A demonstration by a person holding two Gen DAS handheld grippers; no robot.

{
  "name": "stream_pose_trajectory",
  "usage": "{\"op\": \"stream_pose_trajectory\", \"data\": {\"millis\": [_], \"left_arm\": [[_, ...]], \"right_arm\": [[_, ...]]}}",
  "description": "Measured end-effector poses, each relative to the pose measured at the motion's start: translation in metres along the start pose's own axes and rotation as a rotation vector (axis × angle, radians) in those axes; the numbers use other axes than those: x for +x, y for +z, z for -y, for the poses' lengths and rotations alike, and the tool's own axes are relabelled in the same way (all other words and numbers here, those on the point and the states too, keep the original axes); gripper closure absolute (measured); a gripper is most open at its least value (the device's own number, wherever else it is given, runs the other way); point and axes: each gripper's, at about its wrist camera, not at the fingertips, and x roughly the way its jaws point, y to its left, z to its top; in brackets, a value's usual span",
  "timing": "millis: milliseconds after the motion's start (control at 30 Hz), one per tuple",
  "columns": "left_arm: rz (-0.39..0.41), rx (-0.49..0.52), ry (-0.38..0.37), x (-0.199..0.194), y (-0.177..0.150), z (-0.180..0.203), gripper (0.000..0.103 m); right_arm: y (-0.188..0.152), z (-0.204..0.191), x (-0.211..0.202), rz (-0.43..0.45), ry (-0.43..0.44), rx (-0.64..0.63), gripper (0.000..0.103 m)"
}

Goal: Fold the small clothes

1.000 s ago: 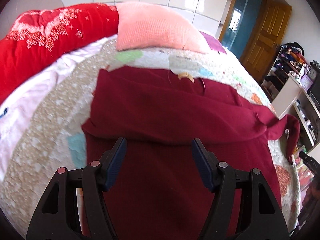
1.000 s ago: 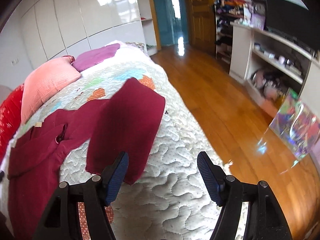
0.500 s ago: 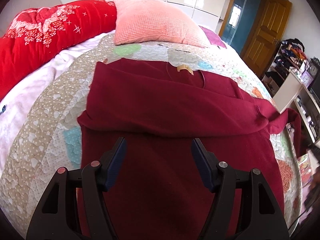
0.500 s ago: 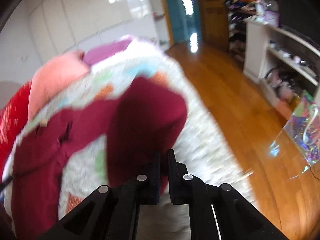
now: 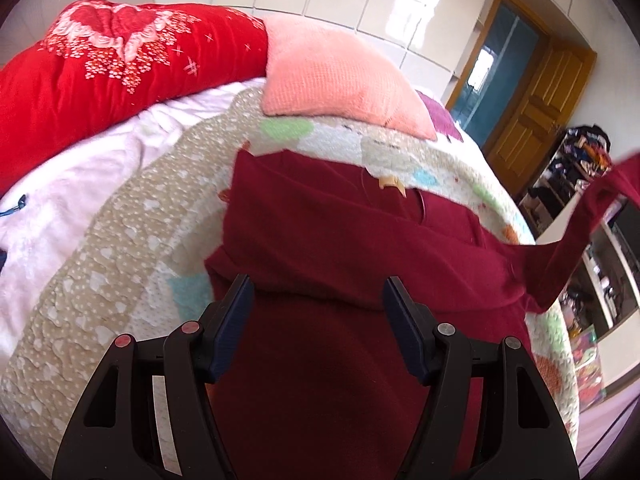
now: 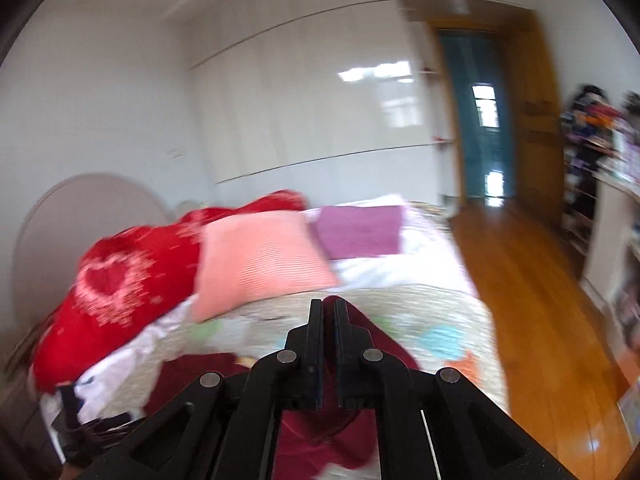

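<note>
A dark red sweater (image 5: 340,248) lies spread on the quilted bed (image 5: 120,248), its top part folded down across the chest. My left gripper (image 5: 318,300) hovers open just above the sweater's lower body, nothing between its fingers. At the right of the left wrist view one sleeve (image 5: 592,216) stretches up and away off the bed. My right gripper (image 6: 329,308) is shut on that sleeve (image 6: 384,344), held high above the bed, with red cloth pinched between the pads and hanging below. The right wrist view is motion-blurred.
A red flowered duvet (image 5: 100,64), a pink pillow (image 5: 332,76) and a purple cushion (image 6: 360,230) lie at the head of the bed. White sheet (image 5: 60,184) shows at left. Wooden floor (image 6: 532,320), a door (image 5: 536,92) and cluttered shelves (image 5: 580,168) stand to the right.
My right gripper closed on the sleeve and lifted it high off the bed; the sleeve now rises at the right. My left gripper shifted slightly, still open.
</note>
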Motion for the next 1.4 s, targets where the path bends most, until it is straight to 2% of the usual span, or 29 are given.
{"op": "stream_pose_trajectory", "data": {"millis": [67,100,133,267,333,367,400,433,500,600,800,867,933,967,1000,1033,1067,1133,1233,1300,1400], "left_arm": [[0.012,-0.012,0.004,-0.004,0.002,-0.008,0.036],[0.015,-0.018,0.007,-0.006,0.003,-0.012,0.036],[0.016,-0.023,0.01,-0.007,0.004,-0.015,0.036],[0.021,-0.044,0.012,-0.01,0.006,-0.031,0.036],[0.025,-0.039,0.001,-0.011,0.005,-0.034,0.036],[0.027,-0.032,-0.009,-0.011,0.005,-0.035,0.036],[0.027,-0.025,-0.016,-0.01,0.005,-0.036,0.036],[0.025,-0.018,-0.019,-0.009,0.005,-0.036,0.036],[0.007,-0.006,-0.025,0.0,0.006,-0.035,0.036],[-0.013,0.001,-0.047,0.013,0.008,-0.028,0.036],[-0.042,-0.009,-0.068,0.049,0.028,-0.008,0.036],[-0.073,-0.028,-0.056,0.066,0.034,-0.002,0.036],[-0.108,-0.036,-0.077,0.078,0.036,0.005,0.037],[-0.129,-0.03,-0.093,0.085,0.036,0.009,0.039],[-0.149,-0.021,-0.089,0.092,0.035,0.015,0.049],[-0.162,-0.01,-0.075,0.096,0.034,0.02,0.073],[-0.18,0.01,-0.066,0.101,0.033,0.026,0.082],[-0.165,0.022,-0.058,0.099,0.036,0.033,0.088],[-0.084,0.039,-0.093,0.073,0.052,0.039,0.089],[-0.026,0.038,-0.094,0.054,0.066,0.035,0.09],[-0.01,0.015,-0.079,0.043,0.078,0.017,0.09]], "right_arm": [[0.002,-0.055,0.034,-0.046,0.104,-0.079,0.099],[0.001,-0.07,0.045,-0.064,0.133,-0.099,0.099],[-0.004,-0.099,0.069,-0.106,0.191,-0.132,0.099],[-0.037,-0.173,0.143,-0.278,0.372,-0.173,0.098],[-0.053,-0.191,0.174,-0.364,0.411,-0.166,0.093],[-0.06,-0.193,0.182,-0.387,0.416,-0.155,0.078],[-0.066,-0.191,0.182,-0.387,0.417,-0.143,0.06],[-0.07,-0.183,0.179,-0.374,0.413,-0.12,0.055],[-0.072,-0.165,0.175,-0.362,0.398,-0.101,0.055],[-0.074,-0.124,0.162,-0.366,0.302,-0.088,0.053],[-0.121,-0.049,0.131,-0.419,0.126,-0.065,0.052],[-0.135,-0.029,0.122,-0.437,0.105,-0.023,0.052],[-0.148,-0.011,0.111,-0.444,0.1,0.031,0.052],[-0.155,-0.004,0.107,-0.45,0.099,0.058,0.052],[-0.161,0.004,0.104,-0.459,0.097,0.087,0.052],[-0.165,0.007,0.104,-0.463,0.095,0.101,0.052],[-0.17,0.012,0.103,-0.466,0.089,0.116,0.052],[-0.174,0.019,0.103,-0.466,0.068,0.134,0.052],[-0.17,0.026,0.097,-0.442,0.027,0.128,0.052],[-0.167,0.026,0.095,-0.433,0.01,0.106,0.052],[-0.168,0.022,0.099,-0.445,0.0,0.067,0.051]]}}
